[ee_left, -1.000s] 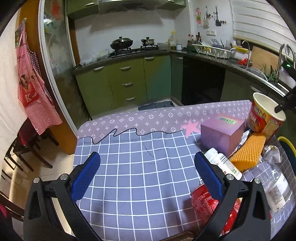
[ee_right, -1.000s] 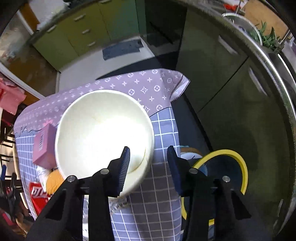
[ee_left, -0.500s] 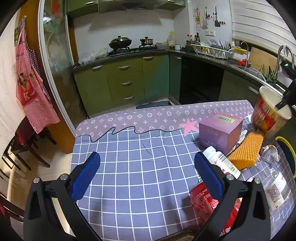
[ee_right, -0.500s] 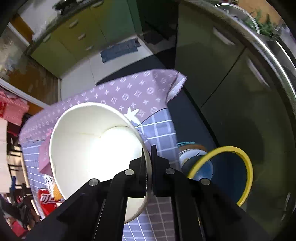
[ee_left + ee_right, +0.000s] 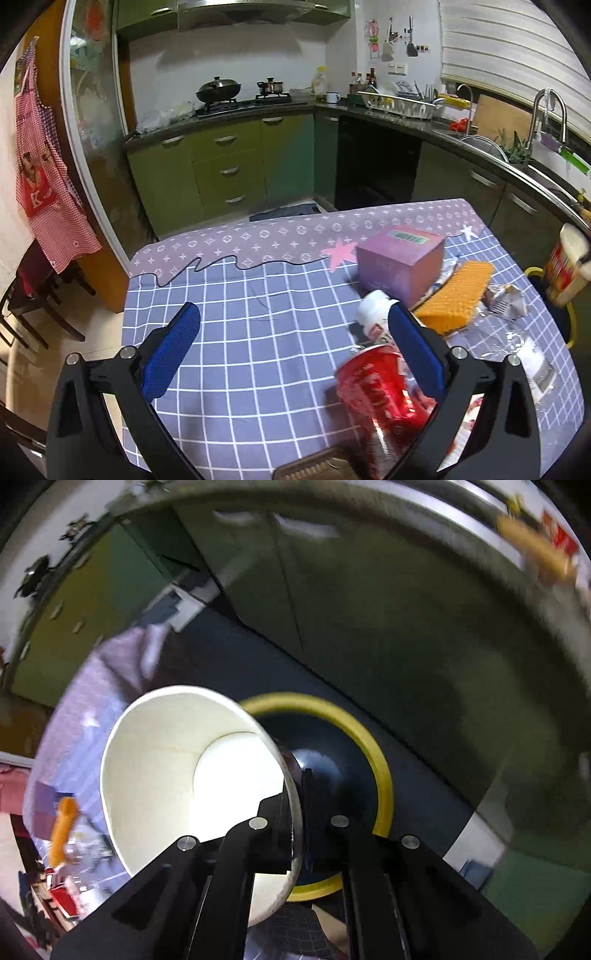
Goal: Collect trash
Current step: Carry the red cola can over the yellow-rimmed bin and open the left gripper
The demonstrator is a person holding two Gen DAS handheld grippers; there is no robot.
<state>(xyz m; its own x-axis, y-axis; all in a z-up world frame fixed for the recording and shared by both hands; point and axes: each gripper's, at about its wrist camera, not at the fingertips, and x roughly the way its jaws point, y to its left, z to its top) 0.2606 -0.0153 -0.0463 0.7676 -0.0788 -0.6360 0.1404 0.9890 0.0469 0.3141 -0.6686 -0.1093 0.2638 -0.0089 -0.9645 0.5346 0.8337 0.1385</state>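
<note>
My right gripper (image 5: pixel 297 794) is shut on the rim of an empty paper noodle cup (image 5: pixel 192 775), white inside, red and yellow outside. It holds the cup off the table's right edge, partly over a dark bin with a yellow rim (image 5: pixel 373 753). The cup (image 5: pixel 565 269) and the bin rim (image 5: pixel 570 325) also show at the right of the left wrist view. My left gripper (image 5: pixel 291 339) is open and empty above the checked tablecloth (image 5: pixel 236 325), beside a red crushed can (image 5: pixel 376 387) and a white pill bottle (image 5: pixel 371 314).
On the table's right side lie a purple box (image 5: pixel 400 258), an orange sponge-like block (image 5: pixel 456 299), crumpled foil (image 5: pixel 506 299) and a clear plastic bottle (image 5: pixel 524 350). Green kitchen cabinets (image 5: pixel 229 170) stand behind. Dark chairs (image 5: pixel 26 306) stand at the left.
My right gripper closed on the cup's rim, lifted it off the table and carried it right, over the yellow-rimmed bin. The left gripper stayed open and hardly moved.
</note>
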